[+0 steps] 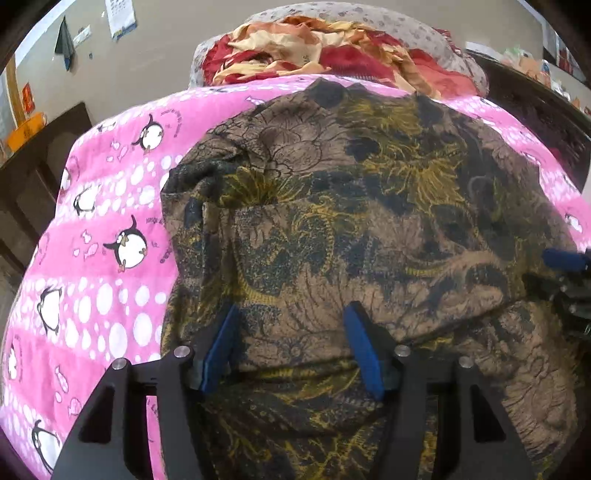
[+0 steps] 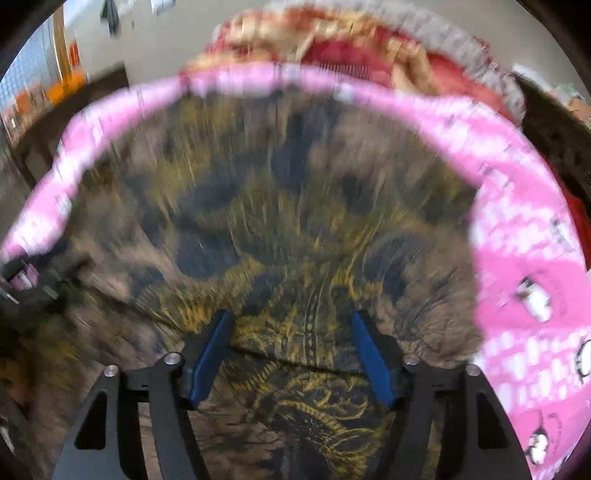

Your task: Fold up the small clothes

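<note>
While the left wrist view is sharp, the right wrist view is smeared by motion blur, so only the sharp one shows the garment's [image 1: 351, 229] print clearly: a brown cloth with dark blotches and yellow-gold floral lines, soft and rumpled, with a fold ridge running across it. The garment lies spread on a pink blanket [image 1: 110, 221] printed with penguins, fish and white dots, which covers the surface under it. The left gripper [image 1: 291, 328] hovers over the garment's near part with its blue-padded fingers [image 1: 221, 347] spread apart and nothing between them. At the garment's right edge that view also catches a blue pad and black frame of the right gripper [image 1: 569, 280]. In the right wrist view the right gripper [image 2: 291, 332] has its fingers wide apart too, above the garment [image 2: 295, 221]; whether they touch the cloth cannot be told through the blur. Beyond the garment's far edge sits a heap of red and cream cloth [image 1: 314, 48] on a grey spotted cushion [image 1: 424, 33]. Left of it, a beige wall [image 1: 147, 66] carries a calendar [image 1: 120, 16].
</note>
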The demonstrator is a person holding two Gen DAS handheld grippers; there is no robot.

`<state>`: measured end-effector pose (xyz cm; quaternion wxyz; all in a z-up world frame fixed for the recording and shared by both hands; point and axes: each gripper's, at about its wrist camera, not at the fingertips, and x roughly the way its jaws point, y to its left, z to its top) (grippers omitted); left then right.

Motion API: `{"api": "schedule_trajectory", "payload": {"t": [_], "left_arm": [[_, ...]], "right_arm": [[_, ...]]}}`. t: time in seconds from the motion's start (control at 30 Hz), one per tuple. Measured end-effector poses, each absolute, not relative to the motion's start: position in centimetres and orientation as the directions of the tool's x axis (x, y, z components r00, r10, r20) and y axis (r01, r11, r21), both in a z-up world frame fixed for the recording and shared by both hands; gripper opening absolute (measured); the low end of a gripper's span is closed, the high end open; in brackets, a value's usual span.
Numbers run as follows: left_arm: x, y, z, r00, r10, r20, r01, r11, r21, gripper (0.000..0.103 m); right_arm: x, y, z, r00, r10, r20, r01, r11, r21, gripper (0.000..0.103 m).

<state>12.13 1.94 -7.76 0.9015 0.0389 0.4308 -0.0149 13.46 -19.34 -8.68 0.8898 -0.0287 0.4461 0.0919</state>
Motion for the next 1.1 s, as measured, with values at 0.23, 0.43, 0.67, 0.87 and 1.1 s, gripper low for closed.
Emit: {"api": "schedule_trajectory", "payload": {"t": [0.23,0.43,0.67,0.87,1.1], "left_arm": [[7.3,6.4,-2.7,0.637,-0.096,-0.765,0.119,0.993,-0.025,0.062],[-1.5,12.0,-1.8,0.574,-0.124,-0.810,0.152,0.987,-0.043,0.071],[-11.9,13.3,-2.6,0.485,-0.250,-0.838,0.180,0.966,-0.184,0.071],[-13.3,12.0,-7.6,0.332,-0.361,-0.871,0.172,0.932,-0.320,0.051],[-14.2,12.5,-9.3,0.312,-0.427,-0.849,0.145,0.904,-0.402,0.042]], "right_arm": [[8.2,-21.5,-3.3,0.578,0.164,-0.799,-0.264,0.964,0.006,0.070],[-3.7,-25.5,-1.5,0.540,0.213,-0.814,-0.383,0.924,-0.013,0.077],[-12.8,-30.0,-3.8,0.577,0.189,-0.794,-0.270,0.962,0.033,0.077],[-15.0,-32.1,-5.7,0.574,0.209,-0.792,-0.198,0.974,0.114,0.077],[-18.3,-33.0,-6.7,0.568,0.239,-0.787,-0.195,0.969,0.153,0.077]]}}
